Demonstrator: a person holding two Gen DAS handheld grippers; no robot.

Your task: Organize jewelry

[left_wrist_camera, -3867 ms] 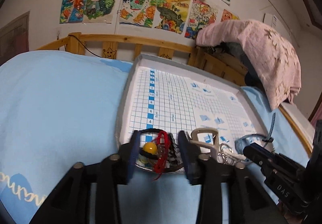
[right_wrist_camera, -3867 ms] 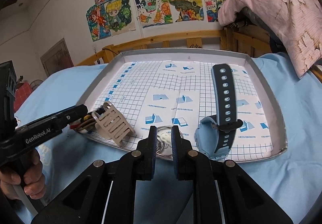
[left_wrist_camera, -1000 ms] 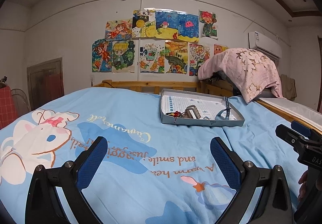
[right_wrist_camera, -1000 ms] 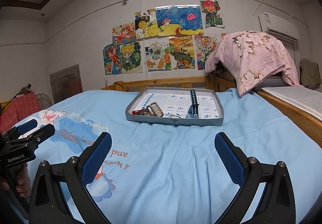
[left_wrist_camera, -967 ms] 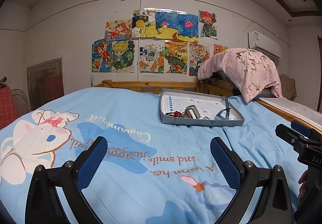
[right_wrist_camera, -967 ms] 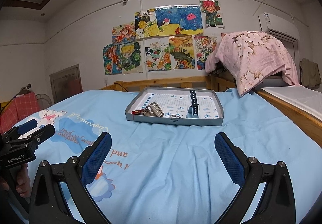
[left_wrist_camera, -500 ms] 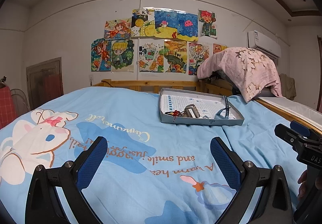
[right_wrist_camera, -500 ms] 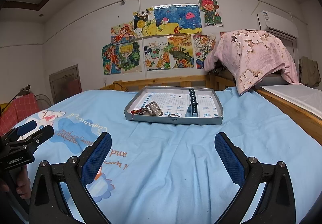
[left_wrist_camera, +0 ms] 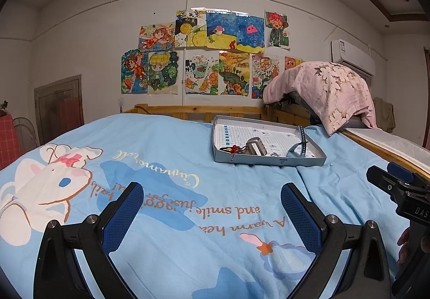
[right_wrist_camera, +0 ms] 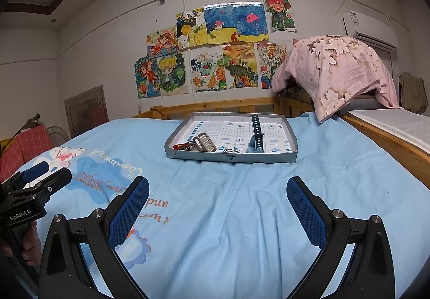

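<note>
Jewelry tray [right_wrist_camera: 231, 158] well beyond spread grippers [right_wrist_camera: 217, 202]

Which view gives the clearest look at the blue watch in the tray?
The right wrist view: the blue watch faces the camera, its strap with holes running up over the tray. The left wrist view shows it obliquely by the tray's right wall.

tray [right_wrist_camera: 231, 158]: grey, shallow, grid-lined, on bed | red-corded bracelet [right_wrist_camera: 180, 146]: near-left corner | metal watch band [right_wrist_camera: 205, 142]: tilted beside it | ring [right_wrist_camera: 230, 150]: front middle | blue watch [right_wrist_camera: 255, 137]: strap upright, right
</note>
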